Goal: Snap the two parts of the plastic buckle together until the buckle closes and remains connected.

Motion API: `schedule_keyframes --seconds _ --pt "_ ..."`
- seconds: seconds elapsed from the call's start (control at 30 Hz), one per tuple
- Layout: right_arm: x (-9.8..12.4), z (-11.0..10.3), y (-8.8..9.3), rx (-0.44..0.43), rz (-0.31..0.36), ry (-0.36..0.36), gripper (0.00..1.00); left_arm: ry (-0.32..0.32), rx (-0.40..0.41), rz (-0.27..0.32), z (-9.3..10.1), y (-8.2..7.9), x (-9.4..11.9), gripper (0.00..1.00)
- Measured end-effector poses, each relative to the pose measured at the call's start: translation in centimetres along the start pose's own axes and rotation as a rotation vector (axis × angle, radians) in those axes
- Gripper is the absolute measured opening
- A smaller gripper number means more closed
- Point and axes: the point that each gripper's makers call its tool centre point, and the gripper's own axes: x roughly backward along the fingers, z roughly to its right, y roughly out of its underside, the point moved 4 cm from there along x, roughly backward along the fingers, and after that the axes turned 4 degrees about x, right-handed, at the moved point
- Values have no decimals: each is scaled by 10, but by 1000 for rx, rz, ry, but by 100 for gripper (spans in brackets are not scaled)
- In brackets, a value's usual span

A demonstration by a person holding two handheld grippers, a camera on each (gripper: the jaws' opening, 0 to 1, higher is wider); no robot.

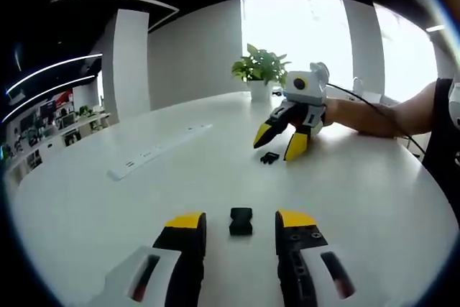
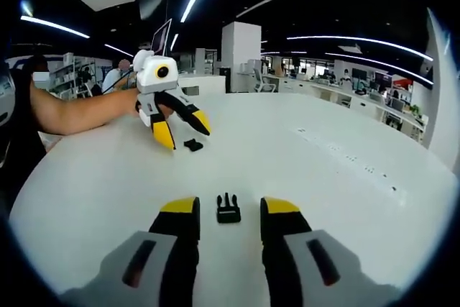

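On white counter (image 1: pixel 108 213): two black buckle parts, well apart. Socket part (image 1: pixel 241 221) lies flat between the spread jaws of the left tool (image 1: pixel 241 224), untouched. Pronged part (image 2: pixel 228 208) lies flat between the spread jaws of the right tool (image 2: pixel 228 210), likewise untouched. Both tools open, yellow-tipped, gripping nothing. Also present: white power strip (image 1: pixel 154 152) and potted plant (image 1: pixel 261 70) farther along the counter.

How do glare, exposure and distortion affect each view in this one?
Left gripper view: blown-out windows behind the green potted plant, small black buckle socket sharp, white table bows. Right gripper view: even ceiling light, pronged black buckle half crisp, table edge curves.
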Motion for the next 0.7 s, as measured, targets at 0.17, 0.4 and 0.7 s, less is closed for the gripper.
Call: schedule_keyframes --seconds 0.17,0.4,0.7 --pt "0 0 1 -1 -3 1 32 -2 2 0 1 0 1 36" --pt "0 0 1 -3 -6 -4 32 6 -3 -1 3 0 -1 33" --pt "-2 -2 2 -3 -15 -12 31 8 -3 3 3 -1 0 29"
